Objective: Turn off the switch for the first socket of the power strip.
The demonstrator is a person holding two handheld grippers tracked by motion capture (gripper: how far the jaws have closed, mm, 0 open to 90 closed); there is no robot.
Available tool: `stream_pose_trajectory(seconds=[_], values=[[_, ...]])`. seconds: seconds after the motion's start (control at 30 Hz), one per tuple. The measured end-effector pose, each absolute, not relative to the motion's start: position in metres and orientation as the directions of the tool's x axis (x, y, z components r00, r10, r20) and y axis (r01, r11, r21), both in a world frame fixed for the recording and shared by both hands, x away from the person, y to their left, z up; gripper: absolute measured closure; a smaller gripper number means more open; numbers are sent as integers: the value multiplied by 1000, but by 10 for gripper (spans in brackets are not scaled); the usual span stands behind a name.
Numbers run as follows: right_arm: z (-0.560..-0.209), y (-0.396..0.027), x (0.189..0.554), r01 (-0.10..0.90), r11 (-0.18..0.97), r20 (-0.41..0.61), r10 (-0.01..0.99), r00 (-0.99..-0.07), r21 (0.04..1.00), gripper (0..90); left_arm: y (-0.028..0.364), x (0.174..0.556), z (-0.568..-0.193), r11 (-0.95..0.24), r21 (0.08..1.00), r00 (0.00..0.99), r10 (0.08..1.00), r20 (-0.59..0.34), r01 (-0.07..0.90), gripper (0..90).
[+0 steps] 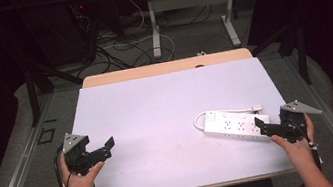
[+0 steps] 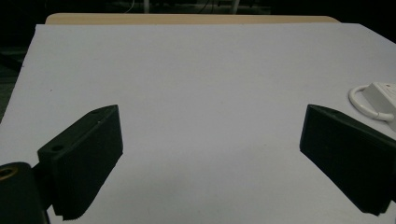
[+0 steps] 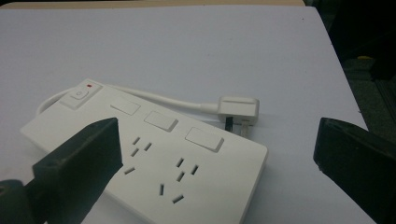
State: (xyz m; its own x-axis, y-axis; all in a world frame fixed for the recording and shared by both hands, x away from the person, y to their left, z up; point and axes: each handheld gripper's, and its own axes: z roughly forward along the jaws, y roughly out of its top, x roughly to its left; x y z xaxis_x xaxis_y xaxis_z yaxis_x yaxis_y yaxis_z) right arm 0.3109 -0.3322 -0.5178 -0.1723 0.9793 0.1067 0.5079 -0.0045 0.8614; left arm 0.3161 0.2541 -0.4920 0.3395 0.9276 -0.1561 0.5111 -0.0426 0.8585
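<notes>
A white power strip [image 1: 233, 126] lies on the white table top [image 1: 167, 108] at the right, its short cable looping back to a white plug [image 1: 257, 108]. In the right gripper view the strip [image 3: 154, 154] has a switch with a red light, several sockets, and the plug [image 3: 239, 109] lies behind it. My right gripper [image 1: 267, 127] is open at the strip's near right end, jaws spread wide with the strip's end between and below them [image 3: 215, 158]. My left gripper [image 1: 102, 152] is open over bare table at the left, with nothing between its jaws [image 2: 210, 154].
The strip's cable loop [image 2: 369, 100] shows at the right edge of the left gripper view. Beyond the table's wooden far edge [image 1: 165, 67] stand desk legs [image 1: 155, 29] and tangled floor cables [image 1: 117, 50]. Metal rails [image 1: 16, 178] run along both sides.
</notes>
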Motion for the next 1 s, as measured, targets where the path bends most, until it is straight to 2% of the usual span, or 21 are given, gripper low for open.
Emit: stream_pose_trajectory(seconds=[1.0], values=[[-535, -342, 319, 532, -21, 118, 982, -150, 846, 44, 251, 318, -500, -53, 846, 344, 926, -158, 531, 58]])
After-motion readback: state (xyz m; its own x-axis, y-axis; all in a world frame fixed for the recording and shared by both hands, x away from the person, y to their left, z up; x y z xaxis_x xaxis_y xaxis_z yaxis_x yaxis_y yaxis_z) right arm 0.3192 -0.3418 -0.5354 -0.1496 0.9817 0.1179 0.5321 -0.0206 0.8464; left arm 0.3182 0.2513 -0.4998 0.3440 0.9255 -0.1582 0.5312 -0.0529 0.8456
